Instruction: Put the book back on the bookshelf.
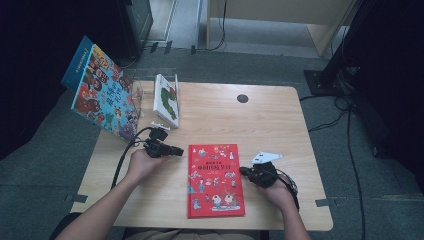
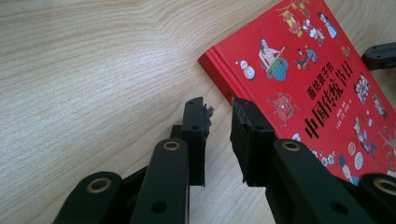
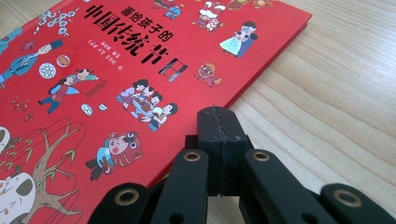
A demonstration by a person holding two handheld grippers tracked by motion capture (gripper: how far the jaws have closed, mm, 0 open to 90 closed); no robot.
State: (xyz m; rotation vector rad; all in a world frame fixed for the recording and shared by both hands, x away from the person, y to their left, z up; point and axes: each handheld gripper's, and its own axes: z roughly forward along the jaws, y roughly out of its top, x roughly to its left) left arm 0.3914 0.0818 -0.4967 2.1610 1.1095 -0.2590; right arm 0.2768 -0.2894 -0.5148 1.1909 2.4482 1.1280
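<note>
Red and glossy, the picture book (image 1: 216,180) lies flat on the wooden surface (image 1: 280,125), left claw (image 2: 218,122) slightly spread at its spine, right claw (image 3: 219,140) pressed together at its other edge. Farther back, a clear stand (image 1: 172,82) holds a white book (image 1: 166,99).

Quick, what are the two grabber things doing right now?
Left gripper: open a little, holding nothing, at the red book's edge.
Right gripper: shut, holding nothing, at the book's other edge.

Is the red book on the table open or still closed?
Closed. The red book lies flat on the table, front cover up; in the left gripper view its cover sits flush on the pages along the edge.
</note>
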